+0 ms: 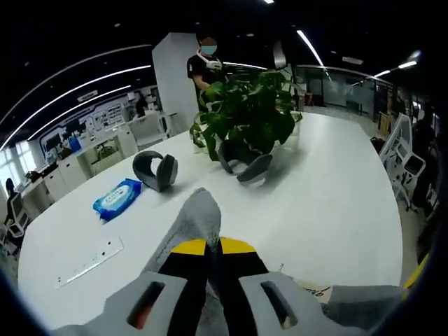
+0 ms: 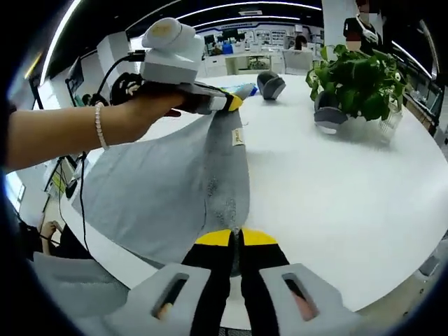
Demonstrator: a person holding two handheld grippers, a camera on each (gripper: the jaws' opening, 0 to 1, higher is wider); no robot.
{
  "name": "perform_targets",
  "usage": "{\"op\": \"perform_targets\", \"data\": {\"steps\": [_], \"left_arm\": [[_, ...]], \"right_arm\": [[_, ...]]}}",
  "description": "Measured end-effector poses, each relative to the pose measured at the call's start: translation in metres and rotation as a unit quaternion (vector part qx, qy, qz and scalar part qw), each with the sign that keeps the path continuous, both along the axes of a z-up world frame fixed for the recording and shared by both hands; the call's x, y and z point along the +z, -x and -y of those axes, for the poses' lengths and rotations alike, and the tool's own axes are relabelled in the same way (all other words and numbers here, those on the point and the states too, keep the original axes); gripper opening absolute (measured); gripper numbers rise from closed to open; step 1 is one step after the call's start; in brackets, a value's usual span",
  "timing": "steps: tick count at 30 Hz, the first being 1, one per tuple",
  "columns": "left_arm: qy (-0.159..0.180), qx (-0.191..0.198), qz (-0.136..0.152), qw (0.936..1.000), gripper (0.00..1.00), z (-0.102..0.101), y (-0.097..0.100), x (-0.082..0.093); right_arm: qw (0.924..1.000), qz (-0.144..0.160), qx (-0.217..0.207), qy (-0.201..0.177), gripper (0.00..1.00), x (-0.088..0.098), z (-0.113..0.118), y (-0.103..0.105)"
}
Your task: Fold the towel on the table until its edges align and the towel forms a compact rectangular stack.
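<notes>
A grey towel (image 2: 168,189) hangs stretched between my two grippers above the white table (image 2: 329,189). My right gripper (image 2: 235,238) is shut on one corner of it, the cloth running up from the yellow-tipped jaws. My left gripper (image 2: 234,102), held by a hand with a bead bracelet, is shut on the far corner. In the left gripper view the towel (image 1: 198,217) rises in a bunched fold from between the jaws of my left gripper (image 1: 213,245). A small label shows on the towel's edge (image 2: 237,137).
A potted green plant (image 1: 248,112) stands mid-table with grey curved objects (image 1: 245,162) at its base. Another grey curved object (image 1: 155,170), a blue wipes pack (image 1: 117,198) and a white strip (image 1: 89,261) lie to the left. A person (image 1: 206,63) stands behind.
</notes>
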State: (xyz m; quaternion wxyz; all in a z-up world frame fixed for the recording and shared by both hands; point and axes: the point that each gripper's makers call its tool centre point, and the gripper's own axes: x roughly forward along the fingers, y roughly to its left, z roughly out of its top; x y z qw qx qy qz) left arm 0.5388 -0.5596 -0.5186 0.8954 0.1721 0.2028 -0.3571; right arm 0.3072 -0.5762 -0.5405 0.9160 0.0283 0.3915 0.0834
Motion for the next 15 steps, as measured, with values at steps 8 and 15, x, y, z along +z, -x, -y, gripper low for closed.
{"op": "perform_targets", "data": {"steps": [8,15], "left_arm": [[0.006,-0.013,0.022,0.9997,0.04,0.016,-0.001,0.030],[0.008,-0.022,0.040,0.9989,0.04,0.023,0.003,0.052]], "right_arm": [[0.9993,0.031,-0.018,0.004,0.00,0.028,0.014,0.000],[0.9982,0.054,-0.027,0.006,0.00,0.051,0.022,0.002]]}}
